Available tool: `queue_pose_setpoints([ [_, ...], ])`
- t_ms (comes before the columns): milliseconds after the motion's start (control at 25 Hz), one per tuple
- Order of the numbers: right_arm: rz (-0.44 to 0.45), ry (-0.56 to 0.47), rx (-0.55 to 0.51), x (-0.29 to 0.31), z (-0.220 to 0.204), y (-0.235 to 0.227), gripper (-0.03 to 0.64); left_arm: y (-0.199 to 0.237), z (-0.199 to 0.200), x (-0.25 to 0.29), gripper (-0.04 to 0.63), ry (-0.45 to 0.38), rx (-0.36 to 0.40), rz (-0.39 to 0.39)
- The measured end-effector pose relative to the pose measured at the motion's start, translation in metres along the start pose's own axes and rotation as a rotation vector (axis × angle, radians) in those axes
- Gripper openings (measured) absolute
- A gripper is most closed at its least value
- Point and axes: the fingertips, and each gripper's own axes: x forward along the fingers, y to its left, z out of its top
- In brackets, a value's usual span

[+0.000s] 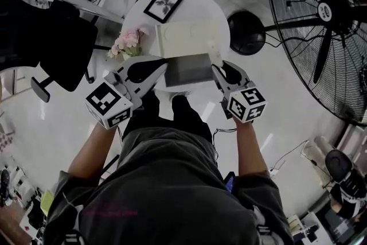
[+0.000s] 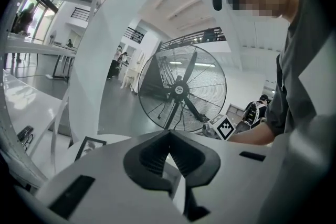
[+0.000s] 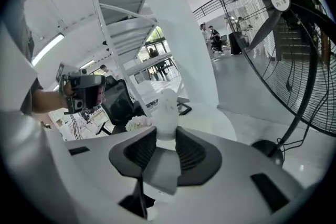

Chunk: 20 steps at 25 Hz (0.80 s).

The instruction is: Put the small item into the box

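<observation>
- On the round white table [image 1: 213, 11], far part: cream box [image 1: 189, 37], framed picture [image 1: 163, 4], pink flowers [image 1: 129, 42]. The box's near edge is hidden by a grey panel [image 1: 188, 69].
- Right tongs [image 3: 167, 132]: pinching the small white item [image 3: 167, 105], which stands upright above the pads, near the box's right corner and outside the box. The item is not made out in the head view.
- Left tongs [image 2: 168, 136]: tips pressed together, nothing seen between them. A grey surface shows through the gap behind the tips; contact with the panel cannot be told.
- Grey panel: lies between the two tongs; unclear whether it belongs to the box.
- Floor fan [image 1: 327, 26]: at right, cut off by the picture's edge.
</observation>
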Motion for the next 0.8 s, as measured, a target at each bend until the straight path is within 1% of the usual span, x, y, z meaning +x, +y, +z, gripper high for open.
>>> queue_pose_setpoints([
  [200,0.048,0.077,-0.054,0.015,-0.025,-0.006,0.121,-0.004,-0.012,-0.003,0.015,0.001,-0.025,0.054],
  [360,0.079,0.127,-0.077,0.027,-0.04,-0.004,0.121,-0.005,-0.023,-0.009,0.015,-0.002,-0.045,0.079],
  [600,0.107,0.218,-0.132,0.043,-0.067,-0.001,0.121,0.004,-0.04,-0.015,0.015,-0.005,-0.081,0.1],
  [800,0.123,0.313,-0.226,0.056,-0.09,0.004,0.121,0.017,-0.047,-0.018,0.015,-0.013,-0.104,0.106],
])
